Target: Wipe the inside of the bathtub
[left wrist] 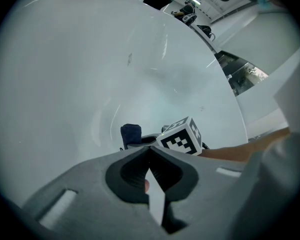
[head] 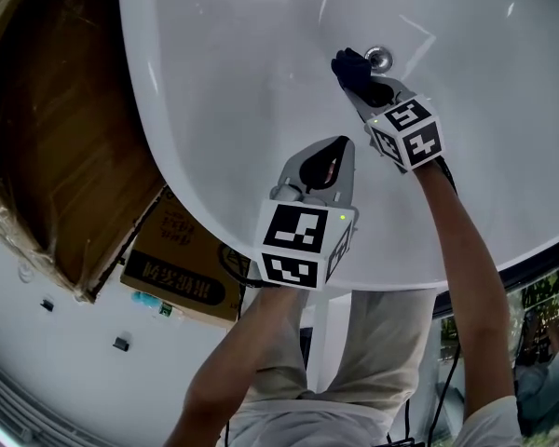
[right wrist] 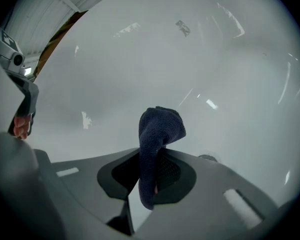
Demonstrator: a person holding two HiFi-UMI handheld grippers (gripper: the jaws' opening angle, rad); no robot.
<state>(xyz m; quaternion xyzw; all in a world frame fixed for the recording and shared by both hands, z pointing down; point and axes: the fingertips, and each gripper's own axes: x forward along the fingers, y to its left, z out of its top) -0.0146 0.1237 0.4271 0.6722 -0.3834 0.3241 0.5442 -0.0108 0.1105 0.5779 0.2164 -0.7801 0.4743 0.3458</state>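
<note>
Right gripper view: right claw pinches the dark cloth for wiping the bathtub; left claw, closed and empty, hangs clear.

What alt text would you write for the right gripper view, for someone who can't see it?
The right claw is shut on a dark blue cloth, whose bunched end sticks out toward the glossy white inside of the bathtub. The tub fills nearly the whole view.
</note>
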